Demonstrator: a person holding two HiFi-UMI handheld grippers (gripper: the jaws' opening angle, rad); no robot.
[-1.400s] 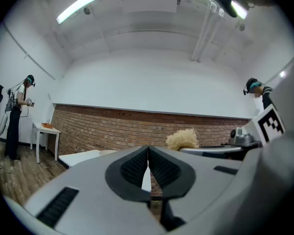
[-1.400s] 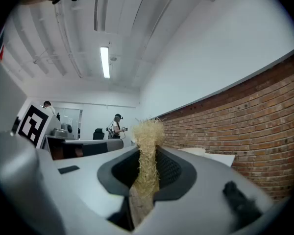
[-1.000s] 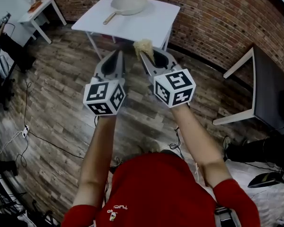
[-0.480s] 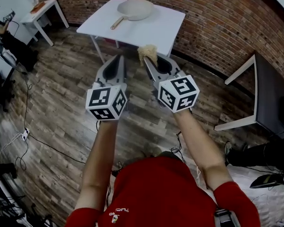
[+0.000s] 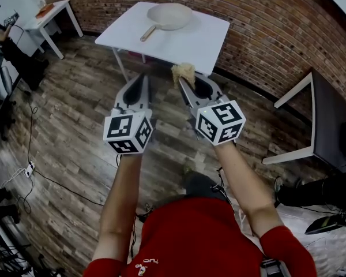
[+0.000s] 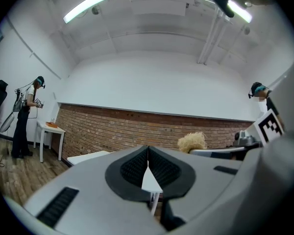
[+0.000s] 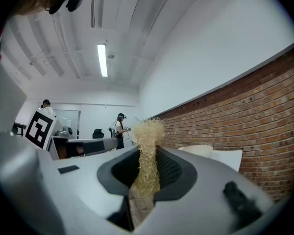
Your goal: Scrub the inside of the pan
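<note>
The right gripper [image 5: 182, 78] is clenching a straw scrubber [image 5: 183, 71], the left gripper [image 5: 142, 77] is riding clenched and empty, and the pan [image 5: 169, 16] is sitting by the table's [image 5: 203, 40] far edge, so approaching probably wants a steady pinch.

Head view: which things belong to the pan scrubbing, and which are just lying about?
For the job: pan, white table, scrubber clamped in right gripper, left gripper shut, empty.
Lying about: side table, dark desk.

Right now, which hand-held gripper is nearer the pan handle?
Left. Left hand-held gripper: short of the table, in line with the pan handle. Right hand-held gripper, holding the scrubber: farther right.
</note>
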